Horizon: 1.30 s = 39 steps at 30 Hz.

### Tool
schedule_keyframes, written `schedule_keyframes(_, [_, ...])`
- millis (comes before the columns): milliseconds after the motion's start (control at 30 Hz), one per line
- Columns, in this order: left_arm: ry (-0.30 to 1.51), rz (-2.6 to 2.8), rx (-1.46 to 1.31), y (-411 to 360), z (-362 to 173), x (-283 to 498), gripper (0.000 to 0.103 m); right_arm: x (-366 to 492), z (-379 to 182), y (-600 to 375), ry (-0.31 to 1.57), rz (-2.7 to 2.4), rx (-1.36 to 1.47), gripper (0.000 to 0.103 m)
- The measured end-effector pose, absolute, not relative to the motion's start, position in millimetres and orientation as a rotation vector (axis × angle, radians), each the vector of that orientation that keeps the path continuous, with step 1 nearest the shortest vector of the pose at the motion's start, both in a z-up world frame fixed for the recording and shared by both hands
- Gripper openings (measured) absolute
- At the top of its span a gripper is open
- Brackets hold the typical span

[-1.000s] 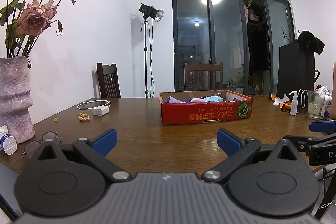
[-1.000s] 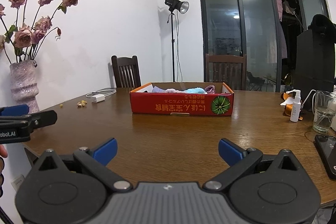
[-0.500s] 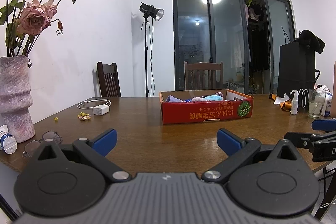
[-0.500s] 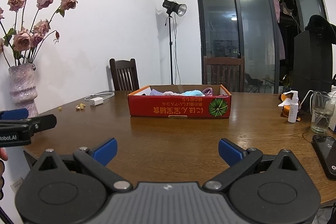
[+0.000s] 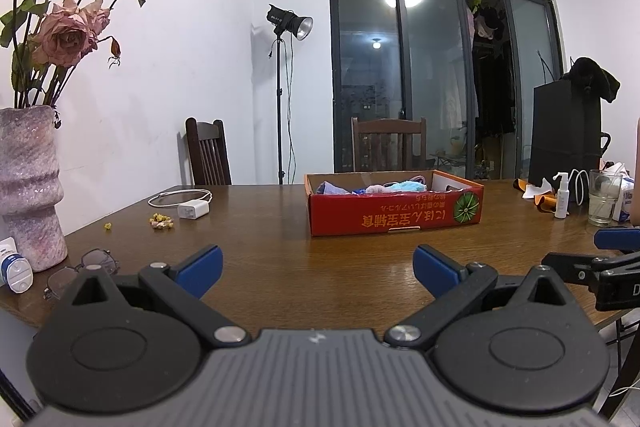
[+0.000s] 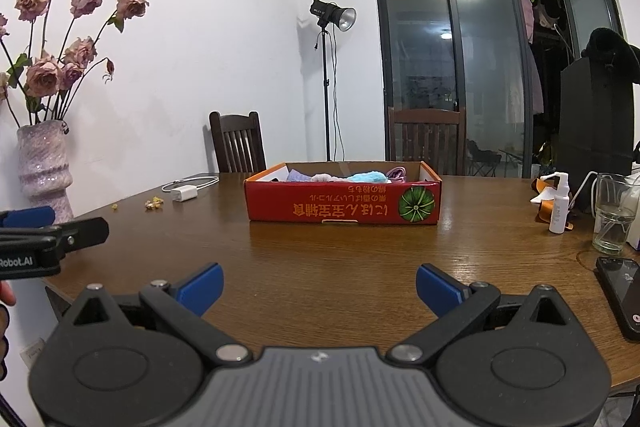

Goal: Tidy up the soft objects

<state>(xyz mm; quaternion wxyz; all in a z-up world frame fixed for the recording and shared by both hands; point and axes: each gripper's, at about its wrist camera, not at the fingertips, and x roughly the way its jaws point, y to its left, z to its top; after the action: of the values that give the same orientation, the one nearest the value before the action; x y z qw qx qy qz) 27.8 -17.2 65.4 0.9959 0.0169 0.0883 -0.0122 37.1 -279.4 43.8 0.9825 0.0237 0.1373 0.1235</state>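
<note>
While both tools hover level above the near edge of the surface, the left hand-held gripper and right hand-held gripper hold their blue fingers spread wide, gripping nothing. Beyond them sits the red box, well apart, soft objects piled inside.

Right tongs spread wide and empty above a wooden worktop; farther back, a red cardboard box holds soft cloth items.
</note>
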Motion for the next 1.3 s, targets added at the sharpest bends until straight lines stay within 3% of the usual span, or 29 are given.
schedule_keyframes(1300, [0.159,-0.009,0.026,-20.4,69.0,23.7,0.103,32.5,46.8,-280.9,0.248,0.249,0.050,0.103])
